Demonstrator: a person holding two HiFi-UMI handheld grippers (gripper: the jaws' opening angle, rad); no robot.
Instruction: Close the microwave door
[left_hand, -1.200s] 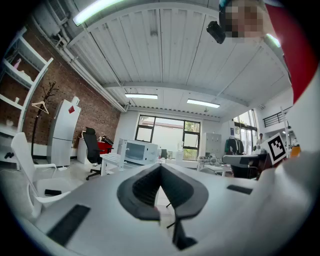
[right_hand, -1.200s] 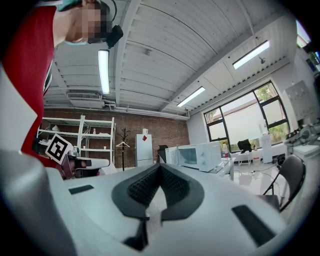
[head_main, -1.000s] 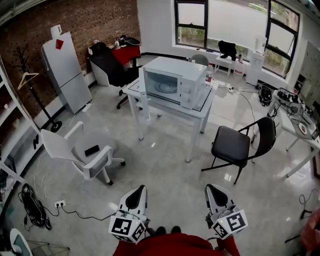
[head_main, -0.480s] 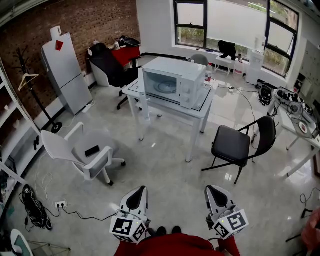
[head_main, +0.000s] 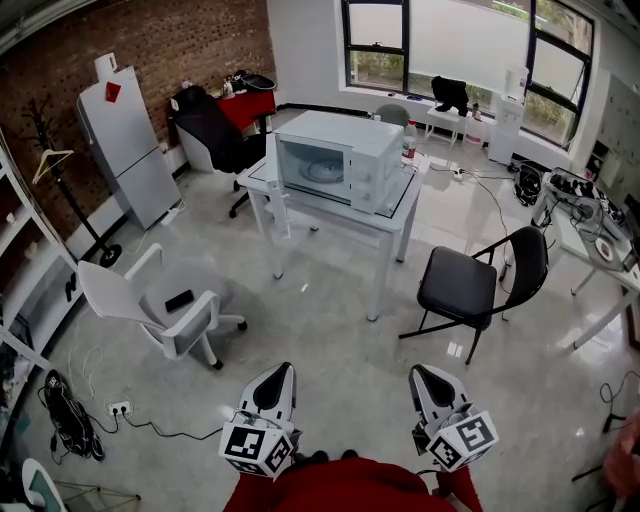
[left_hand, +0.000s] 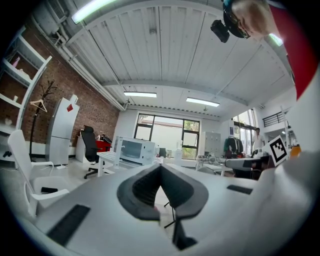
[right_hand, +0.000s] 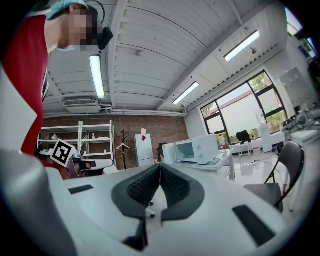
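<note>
A white microwave (head_main: 345, 158) stands on a white table (head_main: 398, 215) across the room, its door (head_main: 271, 165) swung open at its left side. It also shows far off in the left gripper view as the microwave (left_hand: 134, 150) and in the right gripper view as the microwave (right_hand: 197, 149). Both grippers hang low near my body, far from the table. My left gripper (head_main: 278, 373) is shut with nothing in it, its pads meeting at the tip (left_hand: 160, 167). My right gripper (head_main: 424, 376) is likewise shut and empty (right_hand: 159, 167).
A white swivel chair (head_main: 150, 300) with a phone on its seat stands on the left. A black folding chair (head_main: 468, 285) is right of the table. A white fridge (head_main: 122, 140), a black office chair (head_main: 212, 130), floor cables (head_main: 70, 415) and desks (head_main: 590, 240) ring the room.
The head view has shifted a little, so the table and microwave sit slightly up and left. Both grippers remain shut in about the same place.
</note>
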